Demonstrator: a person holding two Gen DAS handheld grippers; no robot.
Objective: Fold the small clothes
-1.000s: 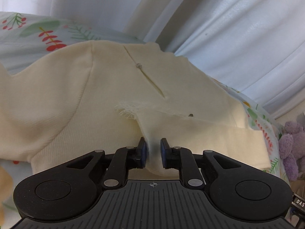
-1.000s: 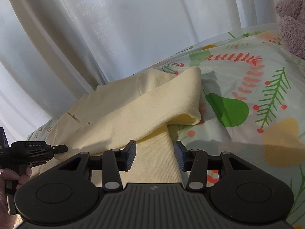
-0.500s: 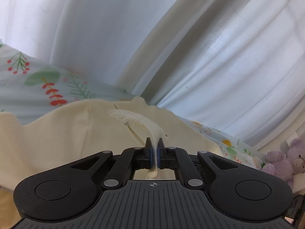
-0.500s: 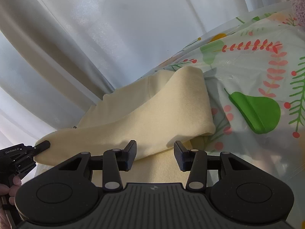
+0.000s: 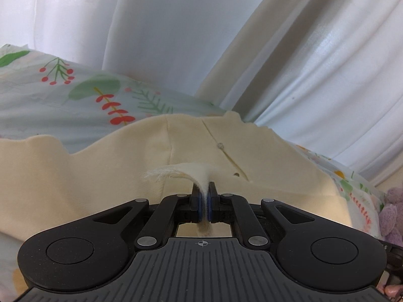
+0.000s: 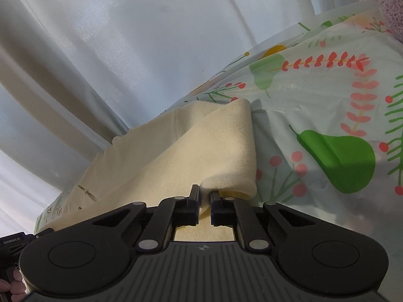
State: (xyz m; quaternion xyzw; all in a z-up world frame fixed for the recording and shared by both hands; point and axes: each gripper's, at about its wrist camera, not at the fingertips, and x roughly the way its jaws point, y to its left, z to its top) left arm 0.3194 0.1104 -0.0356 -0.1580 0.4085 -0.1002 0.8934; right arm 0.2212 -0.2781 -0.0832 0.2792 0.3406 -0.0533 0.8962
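A small cream knit garment with a buttoned placket lies on a floral sheet. My left gripper is shut on a frayed cream edge of the garment, which sticks up between the pads. In the right wrist view the same garment lies folded over itself on the sheet. My right gripper is shut on the garment's near fold. The left gripper's body shows at the lower left of the right wrist view.
White curtains hang close behind the bed, also in the right wrist view. A purple plush toy sits at the right edge, and another plush at the upper right.
My left gripper closed on the frayed edge and lifted it. My right gripper moved in and closed from open onto the near fold of the garment.
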